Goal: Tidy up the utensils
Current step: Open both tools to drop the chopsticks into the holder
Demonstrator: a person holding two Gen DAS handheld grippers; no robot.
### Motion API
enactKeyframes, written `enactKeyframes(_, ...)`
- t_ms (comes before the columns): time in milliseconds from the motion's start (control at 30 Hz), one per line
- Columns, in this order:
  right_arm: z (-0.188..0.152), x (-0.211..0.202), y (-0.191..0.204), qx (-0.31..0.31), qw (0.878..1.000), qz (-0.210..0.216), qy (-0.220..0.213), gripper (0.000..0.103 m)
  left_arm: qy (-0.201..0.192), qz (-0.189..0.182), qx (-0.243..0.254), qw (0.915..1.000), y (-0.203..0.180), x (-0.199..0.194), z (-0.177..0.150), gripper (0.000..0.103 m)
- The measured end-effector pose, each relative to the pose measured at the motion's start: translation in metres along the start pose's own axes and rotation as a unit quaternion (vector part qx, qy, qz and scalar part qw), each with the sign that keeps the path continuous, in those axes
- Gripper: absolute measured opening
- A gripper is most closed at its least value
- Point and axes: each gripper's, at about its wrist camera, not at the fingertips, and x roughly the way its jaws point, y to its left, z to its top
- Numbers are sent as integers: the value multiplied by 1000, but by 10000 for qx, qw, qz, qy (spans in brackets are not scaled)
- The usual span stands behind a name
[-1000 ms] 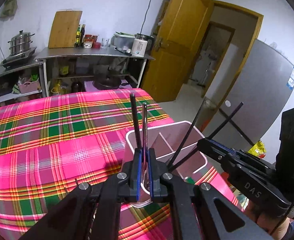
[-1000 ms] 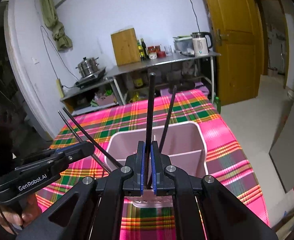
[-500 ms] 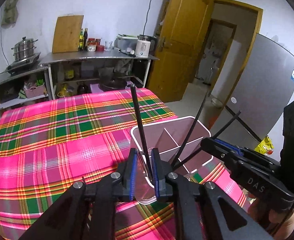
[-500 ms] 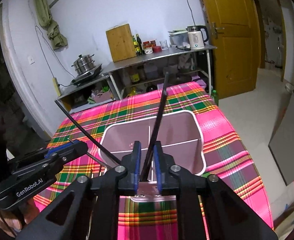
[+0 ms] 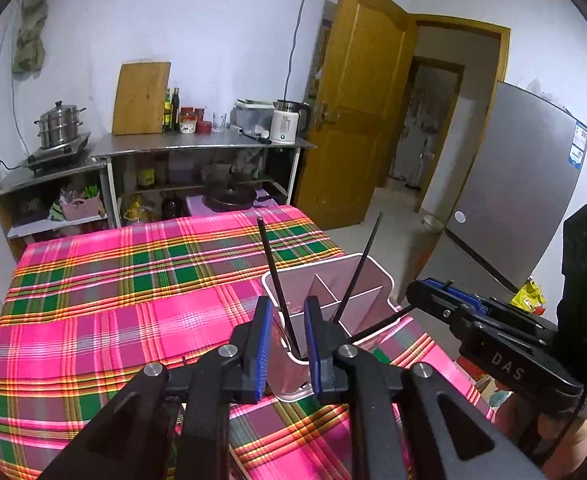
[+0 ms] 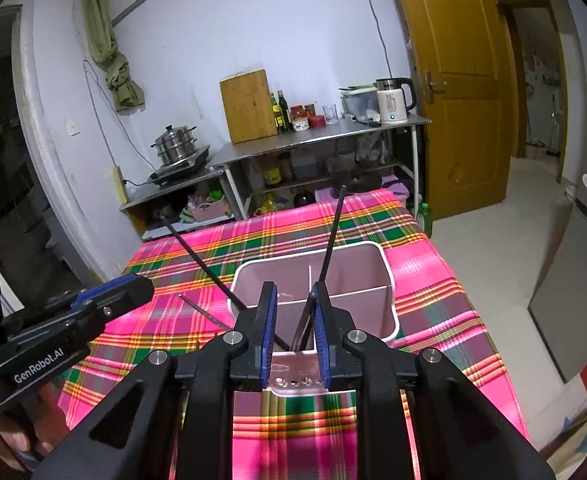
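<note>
A pink divided utensil holder (image 5: 373, 280) (image 6: 385, 280) stands on the plaid tablecloth. Black chopsticks (image 5: 271, 264) (image 6: 333, 232) stand leaning in its near compartment. A second one (image 5: 363, 256) (image 6: 197, 254) leans the other way. My left gripper (image 5: 287, 332) is open just above the holder's near rim, a chopstick loose between its blue pads. My right gripper (image 6: 293, 320) is open over the same compartment, a chopstick resting against its right pad (image 6: 319, 320). Each gripper shows in the other's view, the left (image 6: 93, 304) and the right (image 5: 445, 300).
The pink and green plaid table (image 5: 113, 300) (image 6: 433, 300) stretches away from the holder. A steel shelf with kettle, bottles, cutting board and pot (image 5: 197, 140) stands behind. A wooden door (image 5: 357, 120) and a grey fridge (image 5: 521, 200) are at the right.
Both grippers opened and let go of the chopsticks, which now stand in the holder. Both grippers have pulled back and up a little.
</note>
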Motion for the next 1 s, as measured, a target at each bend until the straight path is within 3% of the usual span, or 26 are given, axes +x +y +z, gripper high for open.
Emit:
enactKeyframes(533, -22, -45, 28, -192, 9995, 224, -116, 18, -158, 166, -51, 9997, 6, -50, -24, 16)
enactKeyframes(1000, -61, -51, 45, -263, 9982, 503, 184, 18, 22, 383, -409, 9984, 54, -75, -79, 16)
